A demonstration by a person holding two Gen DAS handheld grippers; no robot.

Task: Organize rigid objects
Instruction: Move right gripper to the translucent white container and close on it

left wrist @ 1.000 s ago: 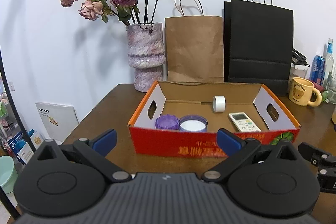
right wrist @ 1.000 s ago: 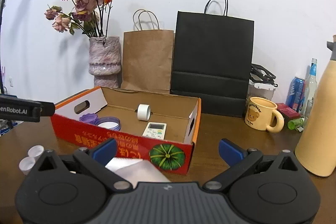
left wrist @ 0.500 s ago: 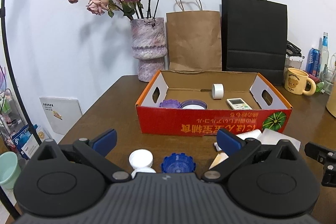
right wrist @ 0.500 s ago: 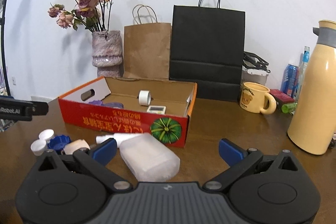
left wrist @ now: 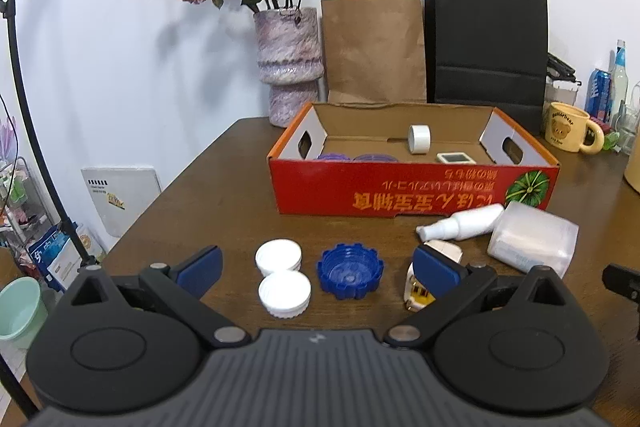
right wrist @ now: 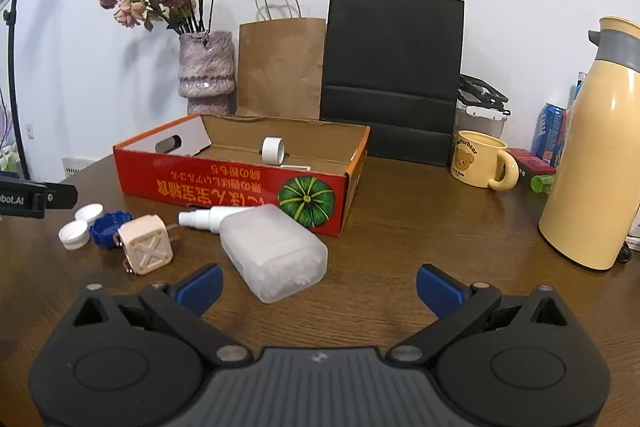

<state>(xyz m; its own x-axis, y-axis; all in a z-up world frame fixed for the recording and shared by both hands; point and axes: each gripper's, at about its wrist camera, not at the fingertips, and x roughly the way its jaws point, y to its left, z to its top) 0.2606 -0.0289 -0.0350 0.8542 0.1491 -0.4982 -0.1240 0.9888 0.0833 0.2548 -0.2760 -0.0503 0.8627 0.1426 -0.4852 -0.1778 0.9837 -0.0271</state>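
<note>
Both the left hand-held gripper [left wrist: 316,261] and the right hand-held gripper [right wrist: 318,281] are spread wide and empty. On the bench [right wrist: 420,247], before the red cardboard box [right wrist: 240,189], lie two white caps [left wrist: 282,277], a blue cap [left wrist: 350,275] and a frosted plastic case [right wrist: 274,251]. The caps look light, stiff and slippery, best pinched across their ribbed rims.

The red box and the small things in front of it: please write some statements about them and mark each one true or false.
1. A white tape roll is inside the red box. True.
2. The blue cap is inside the box. False: it lies on the table, in front of the box.
3. The two white caps lie beside the blue cap. True.
4. The left gripper holds the spray bottle. False: its jaws are open and empty.
5. The yellow mug stands outside the box. True.
</note>
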